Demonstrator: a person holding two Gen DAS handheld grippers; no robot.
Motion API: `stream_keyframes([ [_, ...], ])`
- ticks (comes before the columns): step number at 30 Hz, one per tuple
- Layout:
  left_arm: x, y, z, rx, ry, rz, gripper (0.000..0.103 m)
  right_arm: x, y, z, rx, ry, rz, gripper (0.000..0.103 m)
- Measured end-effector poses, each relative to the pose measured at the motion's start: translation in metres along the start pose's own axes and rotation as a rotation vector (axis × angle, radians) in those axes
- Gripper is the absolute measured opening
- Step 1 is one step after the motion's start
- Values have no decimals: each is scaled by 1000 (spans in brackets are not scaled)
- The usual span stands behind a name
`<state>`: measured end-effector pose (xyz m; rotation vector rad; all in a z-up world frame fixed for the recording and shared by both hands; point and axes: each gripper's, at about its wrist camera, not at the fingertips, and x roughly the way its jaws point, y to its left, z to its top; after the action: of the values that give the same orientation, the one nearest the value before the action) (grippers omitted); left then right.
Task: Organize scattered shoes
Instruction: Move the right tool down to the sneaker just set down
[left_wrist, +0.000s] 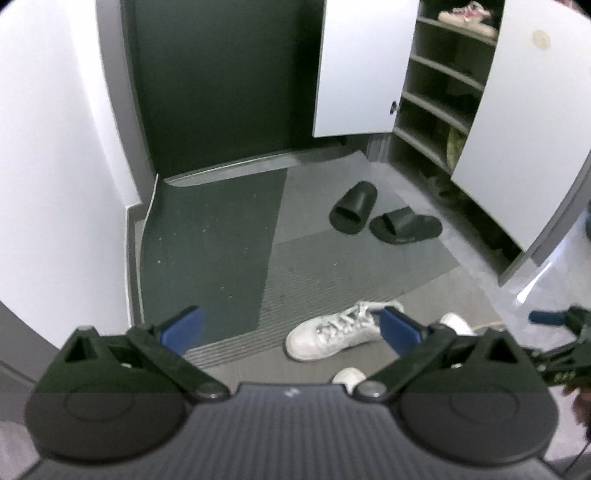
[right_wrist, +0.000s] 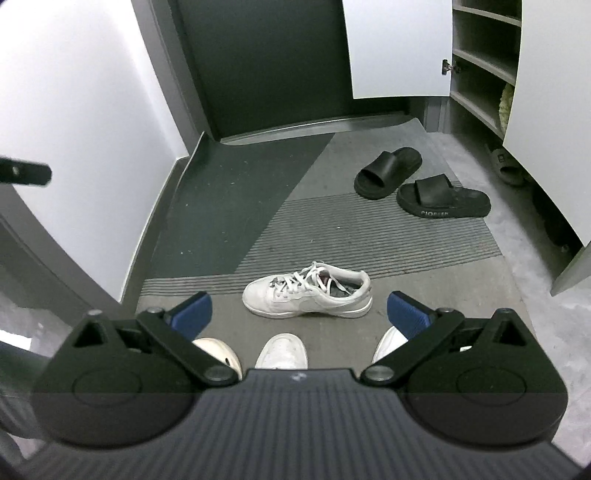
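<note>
A white laced sneaker (right_wrist: 308, 295) lies on its sole on the floor, toe to the left; it also shows in the left wrist view (left_wrist: 328, 336). Two black slides (right_wrist: 388, 171) (right_wrist: 443, 201) lie farther back near the open shoe cabinet (right_wrist: 480, 66); the left wrist view shows them too (left_wrist: 354, 212) (left_wrist: 406, 229). My right gripper (right_wrist: 299, 314) is open and empty, just above and in front of the sneaker. My left gripper (left_wrist: 291, 328) is open and empty, to the left of the sneaker. More white shoe toes (right_wrist: 282, 352) sit at the near edge.
The cabinet (left_wrist: 436, 92) has both white doors (left_wrist: 358, 66) open and grey shelves; a pale shoe (left_wrist: 467, 16) lies on a top shelf. A dark shoe (right_wrist: 506, 166) sits under the cabinet. A dark door (left_wrist: 221, 81) and doormat (left_wrist: 210, 251) lie ahead; white wall left.
</note>
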<state>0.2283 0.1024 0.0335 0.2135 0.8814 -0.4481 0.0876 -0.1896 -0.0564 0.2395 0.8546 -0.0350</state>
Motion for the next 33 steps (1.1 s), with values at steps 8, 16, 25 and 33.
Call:
stream_keyframes([
  [8, 0, -5, -9, 30, 12, 9, 103, -1, -3, 4, 85, 8, -38, 103],
  [16, 12, -11, -14, 36, 51, 14, 103, 0, -1, 7, 92, -1, -39, 103],
  [25, 16, -24, -15, 76, 55, 8, 103, 1, 6, 13, 63, -14, -50, 103],
  [33, 22, -27, -14, 65, 65, 23, 103, 2, 5, 15, 57, -7, -60, 103],
])
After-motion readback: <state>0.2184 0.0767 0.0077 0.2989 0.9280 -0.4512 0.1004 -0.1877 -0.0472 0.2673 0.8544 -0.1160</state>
